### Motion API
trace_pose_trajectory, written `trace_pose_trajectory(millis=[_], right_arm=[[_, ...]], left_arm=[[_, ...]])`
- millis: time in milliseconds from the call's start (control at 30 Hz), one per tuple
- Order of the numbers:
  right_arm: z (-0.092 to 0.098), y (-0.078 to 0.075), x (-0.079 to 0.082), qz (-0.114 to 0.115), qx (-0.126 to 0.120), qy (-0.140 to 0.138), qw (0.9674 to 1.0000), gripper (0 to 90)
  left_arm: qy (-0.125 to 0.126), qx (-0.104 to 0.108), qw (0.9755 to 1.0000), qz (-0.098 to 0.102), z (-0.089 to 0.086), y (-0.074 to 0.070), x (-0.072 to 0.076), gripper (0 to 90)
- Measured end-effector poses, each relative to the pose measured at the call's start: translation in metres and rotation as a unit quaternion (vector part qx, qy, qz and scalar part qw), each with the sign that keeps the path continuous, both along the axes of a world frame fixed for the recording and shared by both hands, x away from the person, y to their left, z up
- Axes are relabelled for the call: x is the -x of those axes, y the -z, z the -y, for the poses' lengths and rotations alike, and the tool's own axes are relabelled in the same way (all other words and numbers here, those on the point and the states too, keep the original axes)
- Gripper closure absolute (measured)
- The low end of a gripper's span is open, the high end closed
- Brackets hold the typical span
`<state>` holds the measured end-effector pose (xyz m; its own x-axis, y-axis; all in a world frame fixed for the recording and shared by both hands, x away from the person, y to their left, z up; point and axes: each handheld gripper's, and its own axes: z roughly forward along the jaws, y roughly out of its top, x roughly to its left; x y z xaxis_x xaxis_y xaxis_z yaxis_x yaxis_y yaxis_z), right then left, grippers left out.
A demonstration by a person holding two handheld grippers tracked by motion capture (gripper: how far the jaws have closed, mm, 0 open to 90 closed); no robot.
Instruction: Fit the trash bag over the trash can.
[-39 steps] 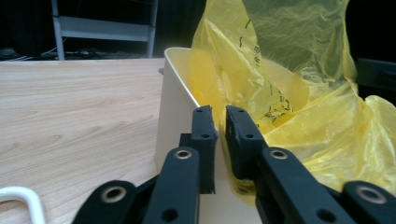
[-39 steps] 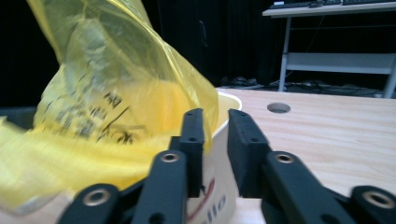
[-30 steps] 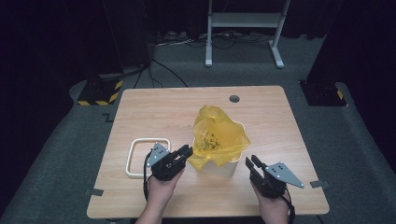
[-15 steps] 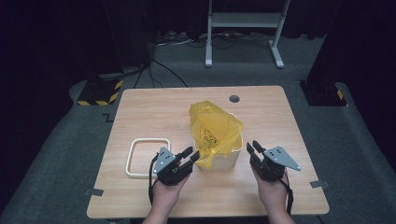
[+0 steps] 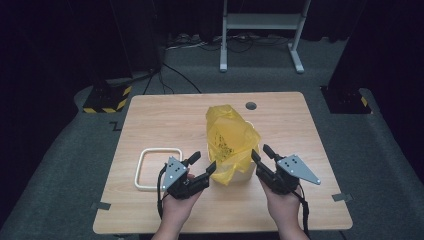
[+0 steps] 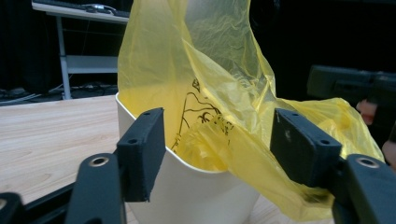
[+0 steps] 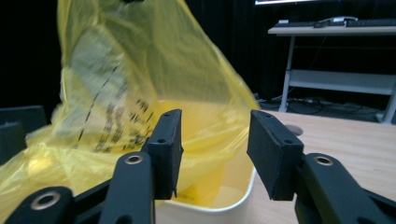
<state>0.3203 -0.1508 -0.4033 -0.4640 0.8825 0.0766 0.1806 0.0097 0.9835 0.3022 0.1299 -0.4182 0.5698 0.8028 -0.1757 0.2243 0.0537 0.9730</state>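
A yellow plastic bag (image 5: 227, 137) stands crumpled in a white bin (image 5: 245, 175) at the table's middle, and one flap hangs over the bin's near-left side. My left gripper (image 5: 204, 161) sits just left of that flap. Its jaws have just been opening and are now open. In the left gripper view (image 6: 219, 149) the bin's rim (image 6: 187, 165) and the bag (image 6: 224, 107) lie beyond the gap, and nothing is pinched. My right gripper (image 5: 261, 151) is at the bin's right side. It too has just been opening and stands open (image 7: 217, 151), facing the bag (image 7: 130, 84) and the bin's rim (image 7: 233, 203).
A white square ring (image 5: 141, 170) lies flat left of my left gripper. The table has a round cable hole (image 5: 251, 106) near its far edge. On the floor beyond stand a metal frame (image 5: 260, 20) and a yellow-and-black striped block (image 5: 102, 102).
Both grippers' jaws have spread wider. The right hand has come in and up from the near right toward the bin. The bag's top has drawn in from its wider spread and stands taller.
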Motion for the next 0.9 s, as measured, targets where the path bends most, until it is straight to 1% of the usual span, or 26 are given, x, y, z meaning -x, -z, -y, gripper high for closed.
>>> trace_pose_trajectory(millis=[33, 67, 100, 133, 167, 200, 233, 267, 333, 400, 433, 467, 500, 533, 600, 667, 700, 733, 800, 833, 867, 900], right_arm=[[-0.001, 0.002, 0.0, -0.005, -0.002, -0.002, 1.0, 53.4], [-0.003, 0.006, 0.001, -0.016, -0.009, -0.011, 0.9998, 52.9], [-0.003, 0.006, 0.001, -0.016, -0.009, -0.011, 0.9998, 52.9], [-0.01, 0.011, 0.005, -0.02, 0.007, -0.023, 0.9995, 52.0], [-0.01, 0.011, 0.005, -0.02, 0.007, -0.023, 0.9995, 52.0], [-0.015, 0.013, 0.009, -0.013, 0.026, -0.026, 0.9992, 52.2], [-0.026, 0.018, 0.016, 0.002, 0.061, -0.03, 0.9977, 52.5], [-0.029, 0.02, 0.018, 0.003, 0.074, -0.031, 0.9968, 52.6], [-0.032, 0.025, 0.02, 0.002, 0.081, -0.036, 0.9961, 53.6], [-0.033, 0.027, 0.021, 0.002, 0.084, -0.036, 0.9958, 53.8], [-0.033, 0.029, 0.021, 0.004, 0.091, -0.036, 0.9952, 54.2], [-0.033, 0.03, 0.021, 0.004, 0.092, -0.037, 0.9951, 54.6], [-0.033, 0.031, 0.022, 0.004, 0.096, -0.034, 0.9948, 55.5], [-0.033, 0.031, 0.022, 0.005, 0.102, -0.034, 0.9942, 55.6], [-0.034, 0.033, 0.022, 0.007, 0.113, -0.033, 0.993, 56.0], [-0.034, 0.036, 0.022, 0.005, 0.123, -0.031, 0.9919, 56.6], [-0.033, 0.037, 0.022, 0.006, 0.123, -0.03, 0.992, 57.3], [-0.031, 0.036, 0.023, 0.011, 0.117, -0.026, 0.9927, 58.4], [-0.028, 0.028, 0.027, 0.033, 0.099, -0.024, 0.9942, 60.4], [-0.028, 0.028, 0.027, 0.033, 0.099, -0.024, 0.9942, 60.4], [-0.03, 0.016, 0.029, 0.042, 0.085, -0.03, 0.995, 60.8], [-0.033, 0.011, 0.029, 0.044, 0.08, -0.035, 0.9952, 60.8]], left_arm=[[-0.001, -0.003, 1.0, 0.002, 0.001, 0.0, 0.001, 34.7], [-0.004, 0.001, 1.0, 0.004, 0.0, -0.001, 0.001, 34.8], [-0.004, 0.001, 1.0, 0.004, 0.0, -0.001, 0.001, 35.1], [-0.003, 0.007, 1.0, 0.004, 0.001, -0.001, 0.001, 35.1], [-0.005, 0.008, 0.9999, 0.003, 0.001, -0.001, 0.0, 35.1], [-0.006, 0.005, 1.0, 0.002, 0.001, -0.001, -0.001, 35.3], [-0.006, 0.009, 0.9999, -0.005, 0.0, 0.0, -0.004, 35.9], [-0.007, 0.012, 0.9999, -0.004, 0.0, 0.0, -0.005, 35.7], [-0.007, 0.015, 0.9999, -0.003, -0.001, -0.002, -0.006, 35.2], [0.002, 0.02, 0.9998, 0.006, -0.002, -0.006, -0.005, 34.4], [0.004, 0.015, 0.9998, 0.014, -0.003, -0.011, -0.005, 33.3], [0.004, 0.015, 0.9998, 0.014, -0.003, -0.011, -0.005, 33.1], [0.004, 0.019, 0.9997, 0.013, -0.005, -0.014, -0.006, 32.9], [0.003, 0.018, 0.9998, 0.013, -0.006, -0.015, -0.006, 32.6], [0.002, 0.018, 0.9998, 0.012, -0.006, -0.014, -0.007, 32.5], [-0.004, 0.014, 0.9999, 0.005, -0.006, -0.011, -0.01, 32.4], [-0.007, 0.009, 0.9999, 0.004, -0.006, -0.009, -0.011, 32.4], [-0.008, 0.007, 0.9999, 0.002, -0.005, -0.006, -0.011, 32.6], [-0.009, 0.001, 1.0, -0.003, -0.004, 0.0, -0.012, 32.8], [-0.009, 0.001, 1.0, -0.003, -0.004, 0.0, -0.012, 32.6], [-0.008, -0.002, 0.9999, -0.005, -0.003, 0.003, -0.013, 32.5], [-0.008, -0.006, 0.9999, -0.012, -0.001, 0.009, -0.014, 32.0]])
